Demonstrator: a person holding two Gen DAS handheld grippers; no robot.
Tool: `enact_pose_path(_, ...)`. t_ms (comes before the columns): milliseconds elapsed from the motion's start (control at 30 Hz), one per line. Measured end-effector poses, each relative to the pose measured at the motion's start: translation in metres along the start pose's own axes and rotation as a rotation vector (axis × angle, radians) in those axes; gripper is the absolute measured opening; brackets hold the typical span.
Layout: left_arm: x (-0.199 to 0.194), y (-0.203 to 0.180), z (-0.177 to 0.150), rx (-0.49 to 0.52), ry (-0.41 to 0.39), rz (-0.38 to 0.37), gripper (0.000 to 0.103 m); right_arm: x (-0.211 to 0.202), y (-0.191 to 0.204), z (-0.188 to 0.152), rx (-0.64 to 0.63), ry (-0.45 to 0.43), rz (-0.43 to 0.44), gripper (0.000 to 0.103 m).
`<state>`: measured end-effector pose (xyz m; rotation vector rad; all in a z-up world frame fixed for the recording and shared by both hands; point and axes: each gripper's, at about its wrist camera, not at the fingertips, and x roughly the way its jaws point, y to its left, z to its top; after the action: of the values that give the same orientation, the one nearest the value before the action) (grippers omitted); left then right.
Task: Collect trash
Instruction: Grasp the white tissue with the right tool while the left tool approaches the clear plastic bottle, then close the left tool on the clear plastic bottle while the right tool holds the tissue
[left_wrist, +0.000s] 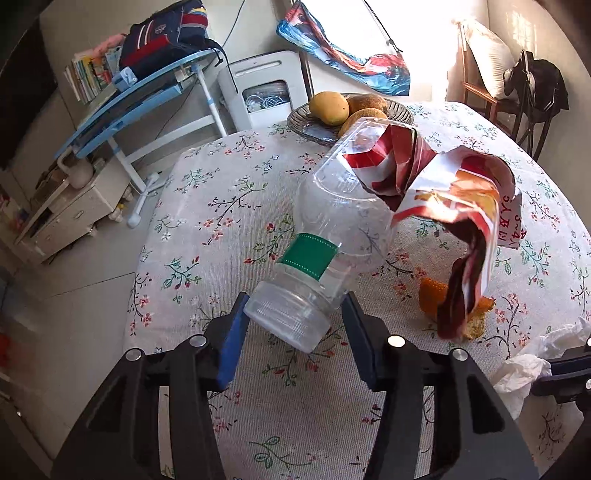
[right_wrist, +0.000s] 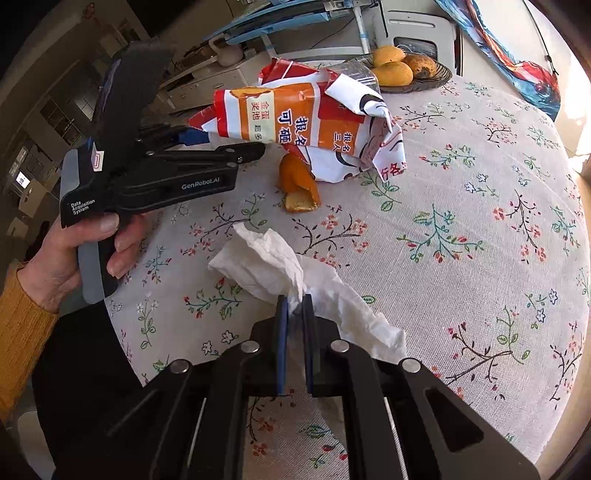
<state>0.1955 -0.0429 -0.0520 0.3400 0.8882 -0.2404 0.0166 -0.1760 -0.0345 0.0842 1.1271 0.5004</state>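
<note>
Floral-cloth table (right_wrist: 461, 229) mostly uncleared; nothing looks binned yet, no bin in view. Red-orange paper flyer (right_wrist: 295, 118) sits crumpled at the far side, orange peel (right_wrist: 299, 184) just beside it, both untouched. Left gripper (left_wrist: 293, 321) holds the plastic bottle (left_wrist: 332, 236) by its cap end, jaws part-spread. Right gripper (right_wrist: 295, 306) is pinched onto the white tissue (right_wrist: 280, 266), near edge. Fruit bowl (right_wrist: 439, 79) far, out of the way.

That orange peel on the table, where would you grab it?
Probably by its raised curled edge: the orange peel stands arched off the tablecloth, giving the fingers a thin wall to pinch. Come from above on the open right side, since the crumpled flyer overhangs it behind.
</note>
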Motion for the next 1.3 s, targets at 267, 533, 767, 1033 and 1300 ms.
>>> enact_pose_path(267,-0.047,0.016,-0.056,-0.028,0.038,0.003,0.044,0.005,0.005,0.005,-0.010,-0.003,-0.009,0.009)
enact_pose_path(533,-0.096,0.022,-0.121,-0.068,0.056,0.006,0.070,-0.005,0.008,-0.005,-0.006,-0.011,0.020,0.009)
enact_pose_path(767,-0.099,0.022,-0.095,-0.095,-0.046,0.041,0.090,-0.017,0.026,-0.009,-0.056,-0.097,-0.005,0.041)
enact_pose_path(1033,-0.070,0.004,-0.067,-0.032,-0.064,0.039,0.090,-0.002,0.022,-0.001,-0.074,-0.102,-0.109,0.057)
enact_pose_path(1300,-0.053,0.009,-0.056,-0.083,-0.018,-0.066,0.063,0.005,0.021,-0.001,-0.066,-0.082,-0.145,0.057)
